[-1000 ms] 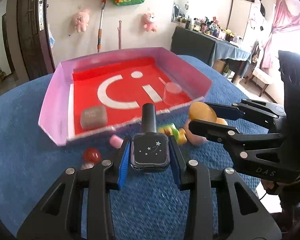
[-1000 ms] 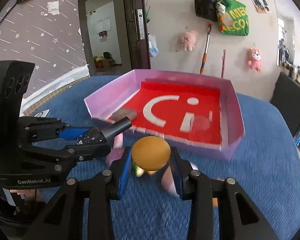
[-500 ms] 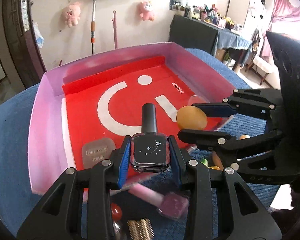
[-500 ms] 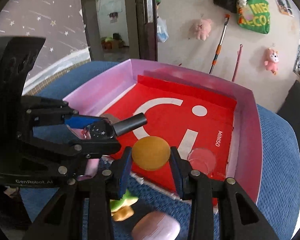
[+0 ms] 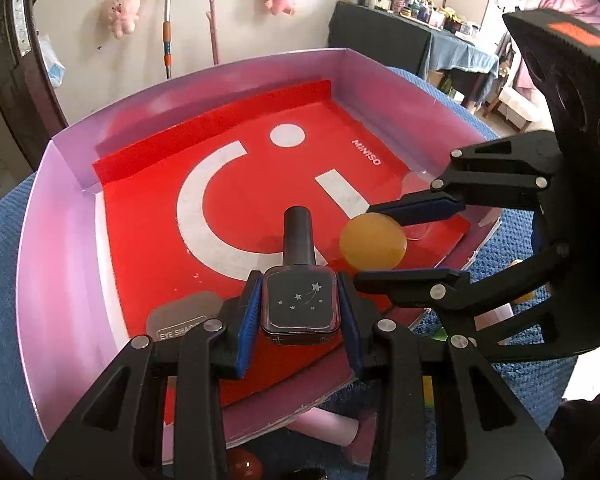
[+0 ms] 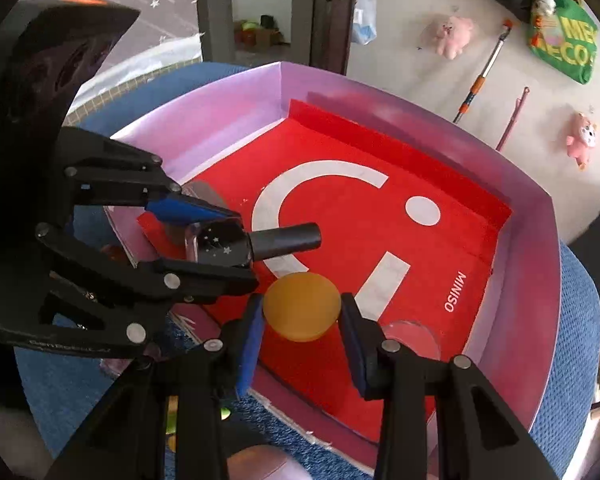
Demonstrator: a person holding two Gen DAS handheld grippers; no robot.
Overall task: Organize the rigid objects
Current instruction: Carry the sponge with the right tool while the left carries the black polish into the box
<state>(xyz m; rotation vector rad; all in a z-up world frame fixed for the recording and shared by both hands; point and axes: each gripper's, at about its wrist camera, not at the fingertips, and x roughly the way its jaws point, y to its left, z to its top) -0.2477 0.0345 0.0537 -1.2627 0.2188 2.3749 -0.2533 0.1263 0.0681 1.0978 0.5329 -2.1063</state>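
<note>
Left claw (image 5: 300, 312) clenched on a dark nail polish bottle (image 5: 299, 300); right claw (image 6: 302, 320) clenched on an orange disc (image 6: 301, 306). Both over the pink tray (image 5: 60, 240), side by side and nearly touching. Inside: grey sharpener (image 5: 180, 316), clear lid (image 6: 410, 334). A second ago short of the tray's near wall, above the blue tabletop (image 6: 576, 320).

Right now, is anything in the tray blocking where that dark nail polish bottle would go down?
Nothing visible does. The red floor of the tray under the nail polish bottle is bare; the grey eye-shadow case lies just left.
</note>
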